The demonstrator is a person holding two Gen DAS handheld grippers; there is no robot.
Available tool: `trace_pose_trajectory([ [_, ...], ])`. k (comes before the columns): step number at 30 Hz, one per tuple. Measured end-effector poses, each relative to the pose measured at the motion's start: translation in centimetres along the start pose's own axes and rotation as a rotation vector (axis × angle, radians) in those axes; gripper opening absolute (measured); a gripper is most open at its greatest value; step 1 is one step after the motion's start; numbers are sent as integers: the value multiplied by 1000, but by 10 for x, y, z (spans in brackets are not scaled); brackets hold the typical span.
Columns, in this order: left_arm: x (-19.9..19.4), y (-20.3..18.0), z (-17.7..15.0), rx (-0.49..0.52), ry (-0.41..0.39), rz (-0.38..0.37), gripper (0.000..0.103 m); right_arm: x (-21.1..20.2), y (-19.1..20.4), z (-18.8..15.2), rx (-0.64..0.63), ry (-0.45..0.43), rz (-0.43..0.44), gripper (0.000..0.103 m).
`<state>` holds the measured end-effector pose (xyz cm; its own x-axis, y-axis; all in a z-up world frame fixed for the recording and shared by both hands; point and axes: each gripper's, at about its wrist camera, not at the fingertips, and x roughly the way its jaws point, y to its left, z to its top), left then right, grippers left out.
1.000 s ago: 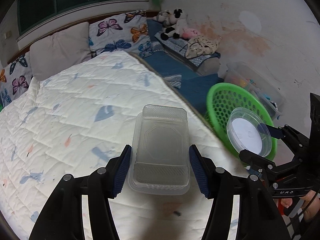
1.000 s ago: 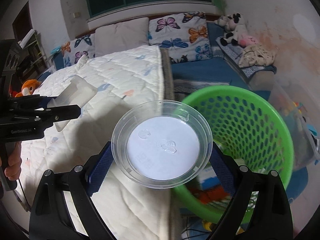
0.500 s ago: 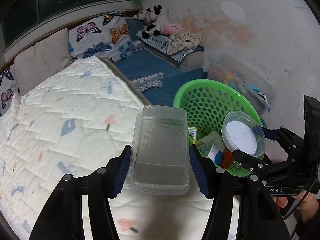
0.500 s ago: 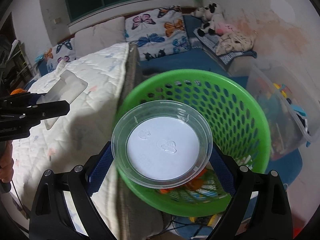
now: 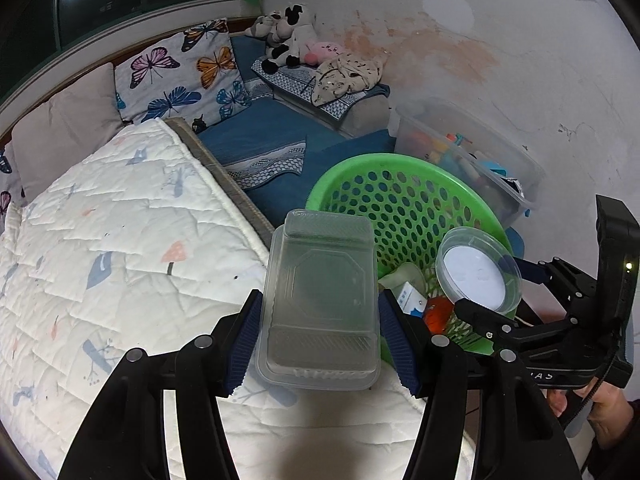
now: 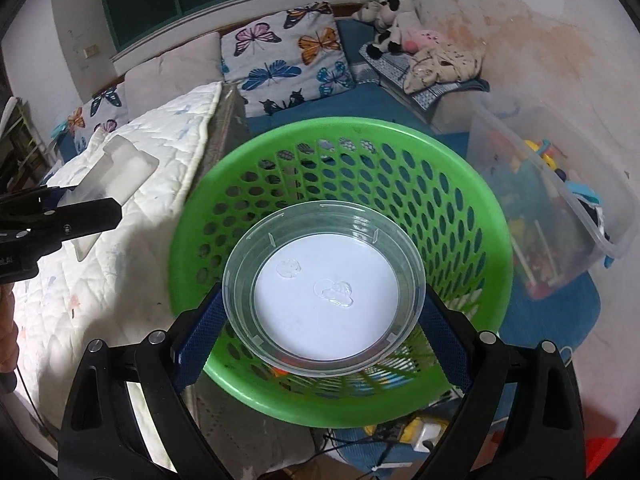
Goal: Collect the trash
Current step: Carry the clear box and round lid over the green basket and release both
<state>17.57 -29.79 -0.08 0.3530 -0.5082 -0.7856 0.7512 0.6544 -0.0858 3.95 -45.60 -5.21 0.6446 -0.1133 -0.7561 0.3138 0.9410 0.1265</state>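
My left gripper (image 5: 320,338) is shut on a clear rectangular plastic container (image 5: 320,300) and holds it above the bed's right edge, just left of the green perforated basket (image 5: 400,196). My right gripper (image 6: 322,340) is shut on a clear round container with a white bottom (image 6: 324,292) and holds it over the open basket (image 6: 340,148). The round container (image 5: 478,274) and the right gripper also show in the left wrist view, above the basket's near side. Some trash (image 5: 412,300) lies in the basket. The rectangular container (image 6: 116,172) shows at the left of the right wrist view.
A white quilted bed (image 5: 120,248) fills the left. Butterfly pillows (image 5: 180,72) and soft toys (image 5: 288,36) lie at the back. A clear storage bin with toys (image 6: 548,184) stands right of the basket, against the stained wall. Blue mats (image 5: 280,148) cover the floor.
Both grippers have moved right, from over the bed towards the basket. The round container now hangs over the basket's opening. The rectangular container is now at the bed's edge beside the basket.
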Motion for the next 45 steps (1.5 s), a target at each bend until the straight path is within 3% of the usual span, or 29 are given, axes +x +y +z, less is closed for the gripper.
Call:
trace_pose_trajectory([
  [29,38,-34,10,18,56,-15,58,-24,-22,-24,38,-21,9,93],
  [33,45,-37,9,26,70,-8,60,-24,-22,-29,44,-17,14,93],
  [36,47,-38,8,24,66,2,70,-23,-23,-33,49,-14,16,93],
  [45,38,-31,3,5,54,6,73,-26,-21,-37,56,-15,24,93],
])
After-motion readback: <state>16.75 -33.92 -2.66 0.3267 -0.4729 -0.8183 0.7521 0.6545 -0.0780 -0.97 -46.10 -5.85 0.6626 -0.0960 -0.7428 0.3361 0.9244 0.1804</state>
